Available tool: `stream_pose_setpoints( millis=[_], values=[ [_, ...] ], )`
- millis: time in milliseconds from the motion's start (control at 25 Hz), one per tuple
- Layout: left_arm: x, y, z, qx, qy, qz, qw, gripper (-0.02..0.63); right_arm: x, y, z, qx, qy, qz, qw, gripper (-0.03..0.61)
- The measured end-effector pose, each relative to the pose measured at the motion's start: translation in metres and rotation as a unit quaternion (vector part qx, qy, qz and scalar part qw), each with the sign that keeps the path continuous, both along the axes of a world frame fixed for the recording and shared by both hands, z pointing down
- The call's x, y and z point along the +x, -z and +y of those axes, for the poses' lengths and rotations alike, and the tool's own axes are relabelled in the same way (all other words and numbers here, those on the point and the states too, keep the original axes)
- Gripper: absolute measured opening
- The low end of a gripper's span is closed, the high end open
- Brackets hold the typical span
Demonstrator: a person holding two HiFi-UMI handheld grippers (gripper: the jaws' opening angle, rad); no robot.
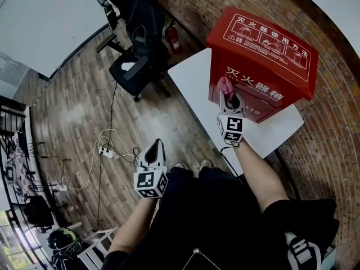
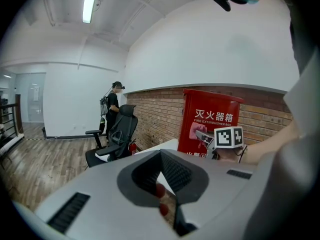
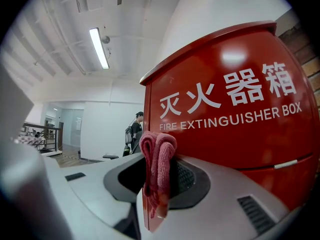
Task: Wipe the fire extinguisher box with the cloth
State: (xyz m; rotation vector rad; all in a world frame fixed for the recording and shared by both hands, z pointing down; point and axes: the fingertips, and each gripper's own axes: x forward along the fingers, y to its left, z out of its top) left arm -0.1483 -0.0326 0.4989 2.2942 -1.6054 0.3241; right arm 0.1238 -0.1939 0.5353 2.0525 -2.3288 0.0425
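Note:
The red fire extinguisher box [image 1: 261, 61] stands on a white table [image 1: 194, 75] against the brick wall; it also shows as the fire extinguisher box [image 3: 235, 99] close ahead and as the fire extinguisher box [image 2: 207, 121] further off. My right gripper [image 1: 226, 94] is shut on a folded pink cloth [image 3: 157, 156], and the cloth [image 1: 224, 85] presses on the box's front left edge. My left gripper [image 1: 154, 149] hangs low over the floor, left of the table, shut with nothing between its jaws.
A black office chair [image 1: 138, 61] stands left of the table, with a small red extinguisher [image 1: 172, 36] by the wall. Cables and a power strip [image 1: 104, 149] lie on the wood floor. A person [image 2: 112, 106] stands at the back.

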Motion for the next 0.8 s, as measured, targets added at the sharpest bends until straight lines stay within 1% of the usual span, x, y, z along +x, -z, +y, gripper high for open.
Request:
stream_pose_setpoints(
  millis=[800],
  values=[
    [0.017,0.001,-0.007,-0.002,-0.039,0.006,0.9992,0.028,0.043,-0.004,0.028,-0.012,-0.034,0.013,0.999,0.11]
  ],
)
